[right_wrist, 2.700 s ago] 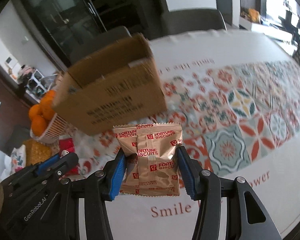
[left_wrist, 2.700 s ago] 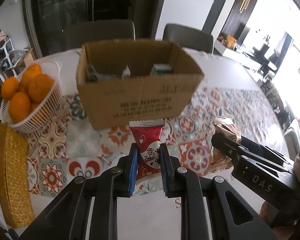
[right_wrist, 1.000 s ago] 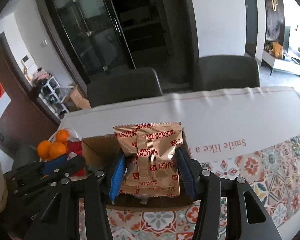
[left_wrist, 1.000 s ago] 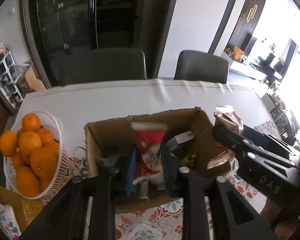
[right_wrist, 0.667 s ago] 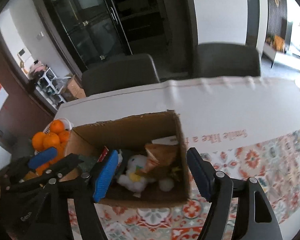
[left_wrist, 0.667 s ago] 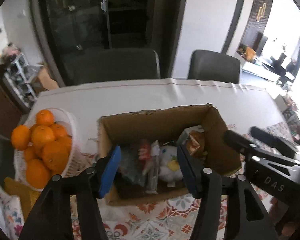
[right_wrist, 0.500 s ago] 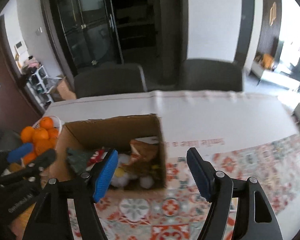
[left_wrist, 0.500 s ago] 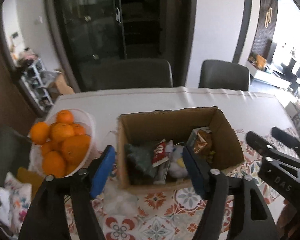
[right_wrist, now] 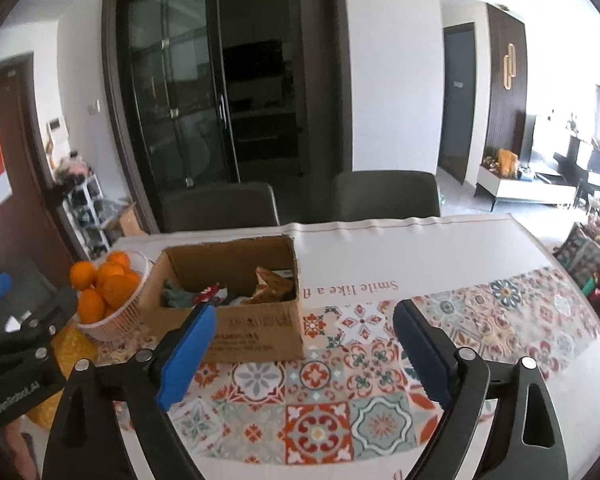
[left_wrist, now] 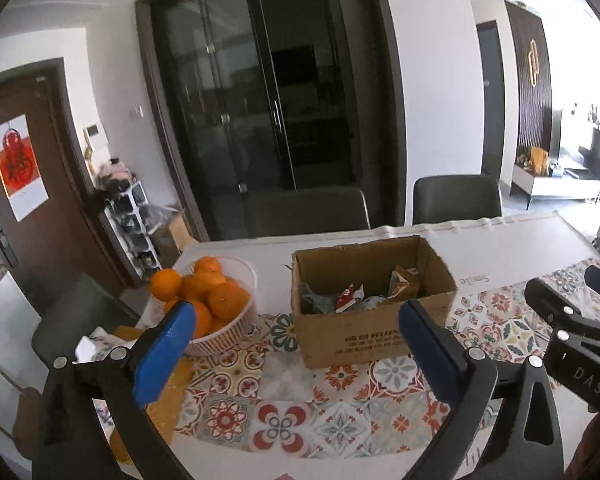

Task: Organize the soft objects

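An open cardboard box (left_wrist: 372, 338) stands on the patterned tablecloth; it also shows in the right wrist view (right_wrist: 256, 332). Inside lie a red snack packet (left_wrist: 346, 298), a tan biscuit packet (left_wrist: 404, 286) and other soft items. The same red packet (right_wrist: 206, 294) and biscuit packet (right_wrist: 272, 286) show in the right wrist view. My left gripper (left_wrist: 296, 350) is open and empty, held back above the table in front of the box. My right gripper (right_wrist: 304, 350) is open and empty, to the right of the box's front.
A white basket of oranges (left_wrist: 204, 300) stands left of the box, also in the right wrist view (right_wrist: 108, 292). A yellow woven mat (left_wrist: 168, 400) lies at the near left. Two dark chairs (left_wrist: 456, 200) stand behind the table.
Both grippers carried their packets over the box, opened and dropped them in. Both have since pulled back and up, away from the box, with jaws wide.
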